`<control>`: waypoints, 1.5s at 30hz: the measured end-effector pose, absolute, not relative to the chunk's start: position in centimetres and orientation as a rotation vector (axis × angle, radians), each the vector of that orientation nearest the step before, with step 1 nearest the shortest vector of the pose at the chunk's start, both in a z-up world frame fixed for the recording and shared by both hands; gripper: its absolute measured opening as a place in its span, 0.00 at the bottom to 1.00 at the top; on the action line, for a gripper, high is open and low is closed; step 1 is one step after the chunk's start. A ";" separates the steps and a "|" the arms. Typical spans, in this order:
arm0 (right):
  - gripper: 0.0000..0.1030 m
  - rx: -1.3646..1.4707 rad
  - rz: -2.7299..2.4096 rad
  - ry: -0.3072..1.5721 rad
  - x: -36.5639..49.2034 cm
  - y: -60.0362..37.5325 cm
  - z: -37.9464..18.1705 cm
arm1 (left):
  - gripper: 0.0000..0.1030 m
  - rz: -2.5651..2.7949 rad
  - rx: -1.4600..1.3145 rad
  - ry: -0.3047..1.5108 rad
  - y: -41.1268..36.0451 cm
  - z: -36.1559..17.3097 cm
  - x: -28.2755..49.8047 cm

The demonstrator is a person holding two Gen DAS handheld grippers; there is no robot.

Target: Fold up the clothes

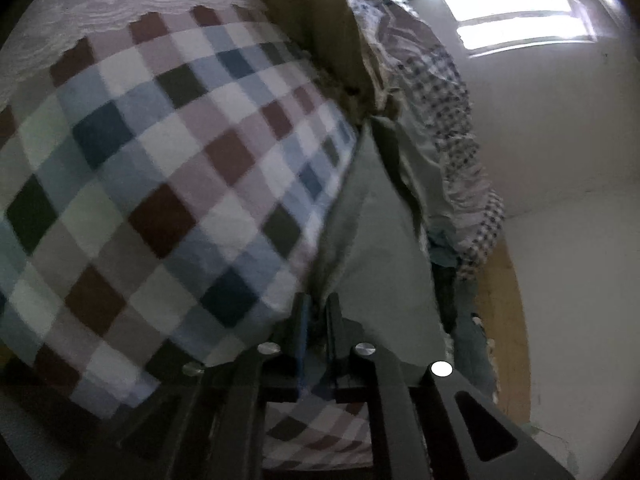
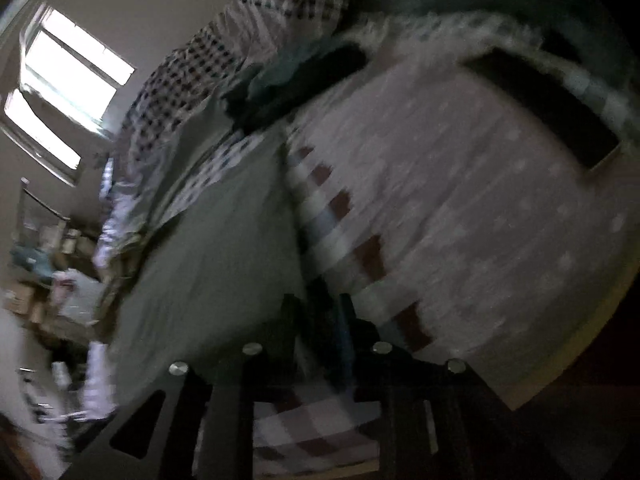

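A grey-green garment (image 1: 380,248) lies over the side of a bed on a checked blanket (image 1: 160,180). At the bottom of the left wrist view my left gripper (image 1: 317,312) is shut on the garment's near edge, its fingers almost touching with cloth pinched between them. The right wrist view is blurred. There the same garment (image 2: 224,248) runs down into my right gripper (image 2: 320,316), whose fingers stand close together on its edge. The blanket's (image 2: 332,216) checked border lies just right of that edge.
An olive cloth (image 1: 320,20) and a gingham fabric (image 1: 448,92) are heaped beyond the garment. Dark clothes (image 2: 304,80) are piled on the pink bed cover (image 2: 480,220), near a dark flat object (image 2: 560,108). Wooden floor (image 1: 504,320), a window (image 2: 68,80) and cluttered shelves (image 2: 48,264) border the bed.
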State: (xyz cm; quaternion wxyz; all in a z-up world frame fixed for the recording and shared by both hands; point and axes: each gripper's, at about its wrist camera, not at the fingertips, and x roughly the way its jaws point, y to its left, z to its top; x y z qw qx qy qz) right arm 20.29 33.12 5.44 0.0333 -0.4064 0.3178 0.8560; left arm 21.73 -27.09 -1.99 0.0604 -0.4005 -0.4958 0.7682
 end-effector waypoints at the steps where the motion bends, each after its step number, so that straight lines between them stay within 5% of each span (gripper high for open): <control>1: 0.21 -1.223 2.639 0.939 20.4 33.1 5.9 | 0.18 2.325 -1.219 -1.513 -27.2 -2.1 21.8; 5: 0.24 -1.157 2.695 0.768 20.2 31.8 8.4 | 0.47 2.331 -1.193 -1.514 -27.4 -1.9 22.3; 7: 0.25 -1.155 2.748 0.678 19.6 30.2 9.9 | 0.53 2.322 -1.182 -1.485 -26.9 -1.6 22.1; 16: 0.28 -1.456 3.062 0.490 11.9 16.2 11.4 | 0.55 2.286 -1.214 -1.436 -25.6 -1.8 21.3; 26: 0.28 -1.918 3.108 0.191 -3.8 -1.5 7.2 | 0.55 2.306 -1.263 -1.428 -25.3 -1.9 20.9; 33: 0.28 -1.799 3.075 -0.090 -12.0 -7.0 4.9 | 0.56 2.272 -1.293 -1.421 -25.6 -2.3 20.9; 37: 0.28 -1.471 3.093 0.014 -11.5 -5.0 6.7 | 0.56 2.275 -1.300 -1.423 -25.6 -2.2 21.1; 41: 0.44 -1.322 3.174 0.253 -6.8 -1.6 9.3 | 0.56 2.275 -1.309 -1.427 -25.6 -2.1 21.2; 45: 0.50 -1.392 3.217 0.257 0.6 0.8 10.6 | 0.56 2.278 -1.303 -1.420 -25.5 -2.1 21.3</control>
